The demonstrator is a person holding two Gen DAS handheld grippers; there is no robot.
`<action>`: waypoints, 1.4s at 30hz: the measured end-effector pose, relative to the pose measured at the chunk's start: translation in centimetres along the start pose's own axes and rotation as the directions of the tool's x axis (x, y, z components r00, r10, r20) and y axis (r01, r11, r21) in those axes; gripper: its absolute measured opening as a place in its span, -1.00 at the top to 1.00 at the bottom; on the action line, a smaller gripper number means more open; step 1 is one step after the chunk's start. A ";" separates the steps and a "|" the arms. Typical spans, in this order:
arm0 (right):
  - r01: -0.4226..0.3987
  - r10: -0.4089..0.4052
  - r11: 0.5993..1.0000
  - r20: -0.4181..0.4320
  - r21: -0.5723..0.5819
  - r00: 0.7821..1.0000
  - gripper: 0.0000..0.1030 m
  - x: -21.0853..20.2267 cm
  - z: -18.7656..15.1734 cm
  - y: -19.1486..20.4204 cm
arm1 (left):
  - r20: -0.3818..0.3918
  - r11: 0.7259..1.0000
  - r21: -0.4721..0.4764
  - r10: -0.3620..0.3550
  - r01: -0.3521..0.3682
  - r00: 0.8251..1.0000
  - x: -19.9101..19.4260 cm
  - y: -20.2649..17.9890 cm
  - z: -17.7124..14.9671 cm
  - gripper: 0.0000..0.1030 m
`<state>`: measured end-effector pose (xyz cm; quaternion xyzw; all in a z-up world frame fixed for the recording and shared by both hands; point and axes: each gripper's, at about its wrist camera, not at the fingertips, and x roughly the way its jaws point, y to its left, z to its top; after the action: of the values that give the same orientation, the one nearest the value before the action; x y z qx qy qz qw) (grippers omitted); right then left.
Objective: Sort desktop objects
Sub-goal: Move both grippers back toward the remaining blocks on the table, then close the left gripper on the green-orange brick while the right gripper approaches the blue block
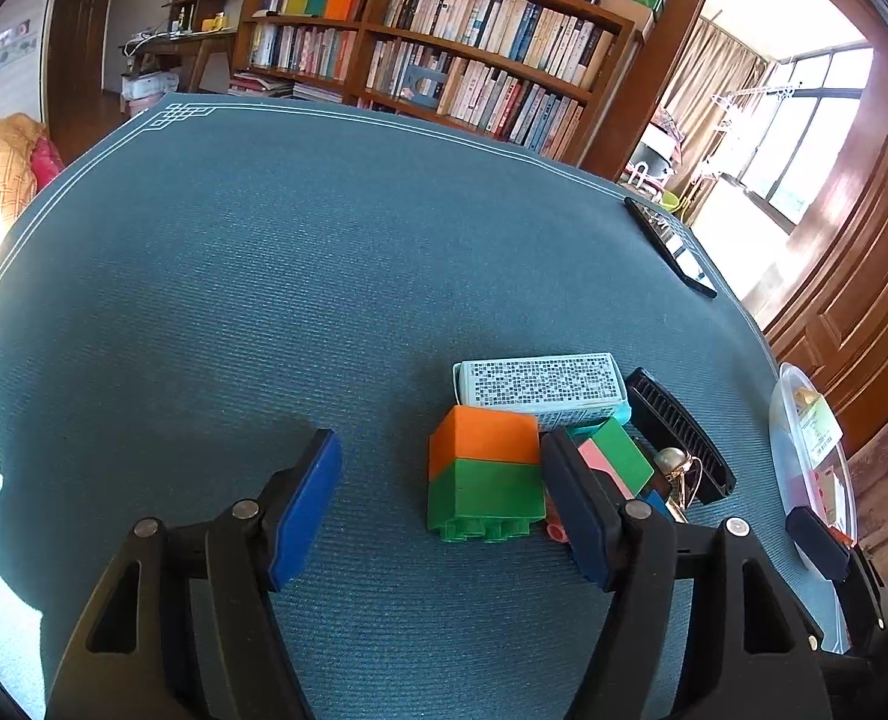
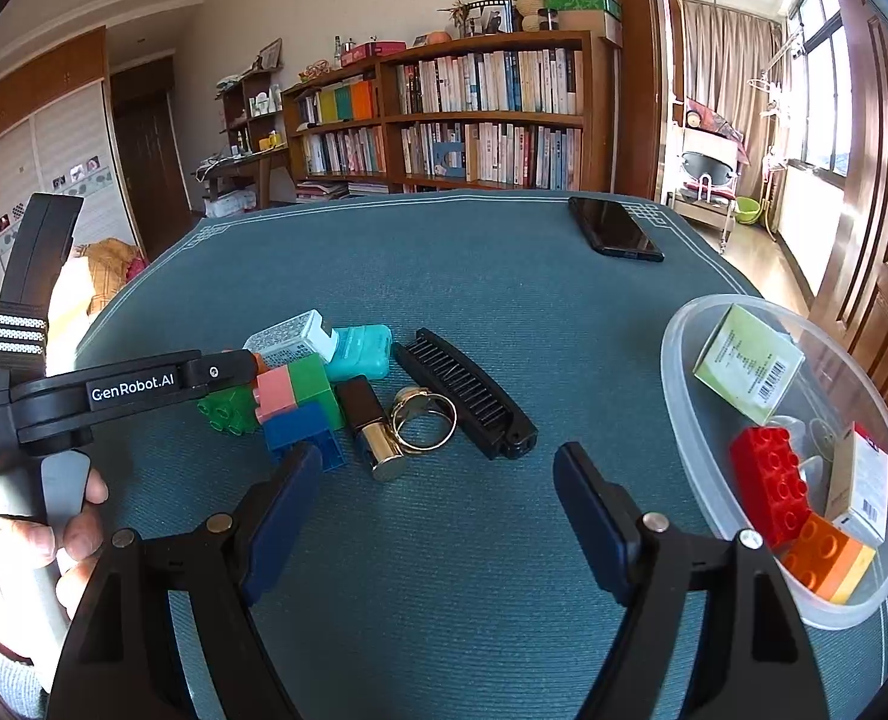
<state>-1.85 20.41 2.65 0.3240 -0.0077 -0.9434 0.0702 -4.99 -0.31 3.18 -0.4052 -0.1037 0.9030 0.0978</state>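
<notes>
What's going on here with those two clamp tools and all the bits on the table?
A person is sorting small things on a table into a clear bowl with two hand-held grippers. The bowl already holds a red brick, an orange brick and two small boxes. The left gripper, jaws open, is at the pile by an orange and green brick. The right gripper hovers open and empty.

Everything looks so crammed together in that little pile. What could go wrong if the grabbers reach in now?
The left gripper, open, sits right against the orange-and-green block; closing could shove neighbours like the pink-and-green block. The lipstick lies on its side touching the ring, so either might roll. The clear bowl sits near the table edge; a bump could tip it.
</notes>
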 end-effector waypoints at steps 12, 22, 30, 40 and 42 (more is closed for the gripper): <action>-0.024 0.025 0.999 -0.036 0.032 0.999 -0.61 0.5 0.1 -0.3 | -0.011 0.996 0.058 0.064 -0.063 0.998 0.1 -0.2 -0.7 -0.40; -0.026 0.031 0.997 -0.067 0.067 0.997 -0.61 1.6 0.6 -0.6 | 0.031 0.998 0.036 0.051 -0.052 0.998 -0.1 0.4 -0.9 0.09; -0.103 0.103 0.995 -0.066 0.001 0.992 -0.55 1.3 0.5 1.8 | 0.045 0.998 0.008 0.055 -0.055 0.997 -0.4 0.9 -0.6 0.26; -0.197 0.190 0.979 -0.114 -0.052 0.975 -0.09 3.6 0.9 4.1 | 0.047 0.999 -0.004 0.051 -0.051 0.998 -0.2 1.2 -0.5 0.25; -0.210 0.202 0.976 -0.126 -0.051 0.971 -0.02 4.2 0.9 4.2 | 0.047 0.999 -0.002 0.052 -0.052 0.997 -0.2 1.1 -0.6 0.25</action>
<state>-5.13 15.68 1.02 0.3754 -0.0069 -0.9095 0.1785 -4.56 -1.38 2.61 -0.3863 -0.0959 0.9146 0.0713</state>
